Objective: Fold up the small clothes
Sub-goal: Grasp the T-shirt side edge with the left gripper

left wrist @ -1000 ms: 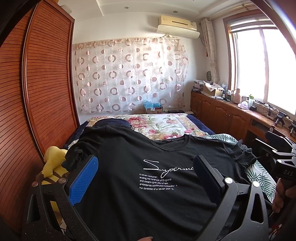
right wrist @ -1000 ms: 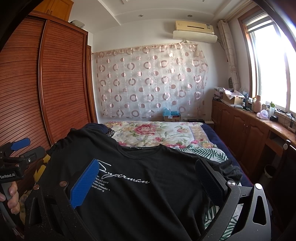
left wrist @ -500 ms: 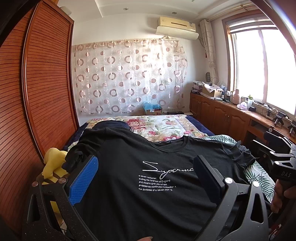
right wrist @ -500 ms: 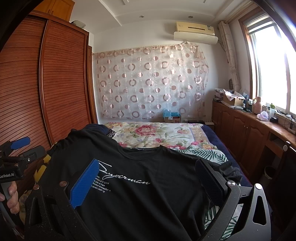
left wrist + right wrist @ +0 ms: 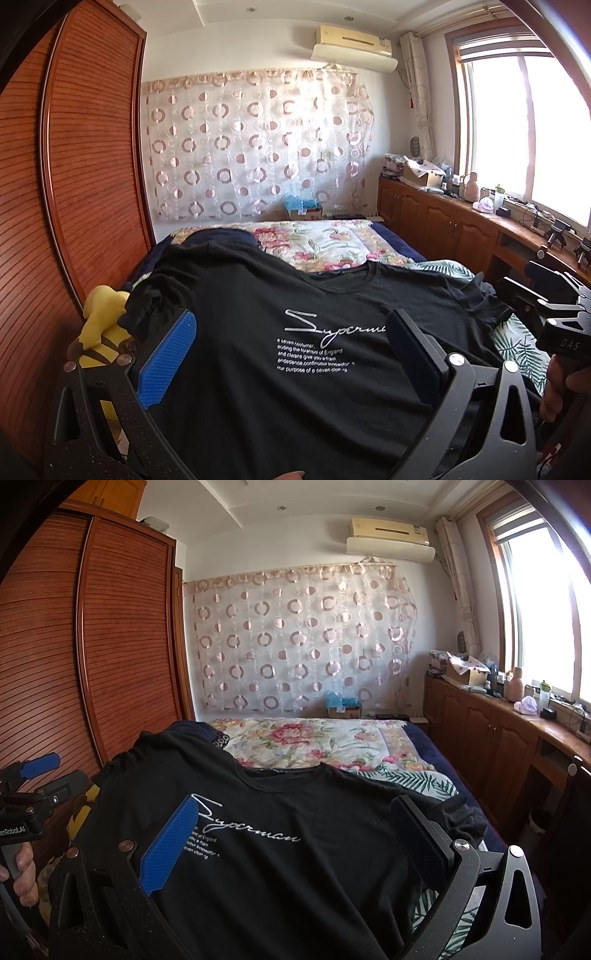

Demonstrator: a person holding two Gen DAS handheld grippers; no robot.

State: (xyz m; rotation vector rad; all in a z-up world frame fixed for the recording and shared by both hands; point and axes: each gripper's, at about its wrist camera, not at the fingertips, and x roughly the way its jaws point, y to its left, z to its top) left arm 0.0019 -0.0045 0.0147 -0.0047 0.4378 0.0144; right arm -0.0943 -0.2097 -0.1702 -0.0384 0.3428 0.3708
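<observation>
- The bed (image 5: 325, 243) fills the middle of the room, with a wardrobe (image 5: 74, 184) along its left side and a desk (image 5: 517, 720) under the window on its right.
- A floral quilt (image 5: 314, 738) covers the far part of the bed.
- The black T-shirt (image 5: 295, 350) lies spread face up on the near part of the bed, collar toward the quilt, white lettering showing.
- A yellow toy (image 5: 99, 321) lies at the bed's left edge, just beside the T-shirt's left sleeve.
- The left hand-held gripper (image 5: 288, 343) hovers over the T-shirt, fingers wide apart and empty.
- The right hand-held gripper (image 5: 295, 830) likewise hovers over the T-shirt, fingers wide apart, gripping nothing.
</observation>
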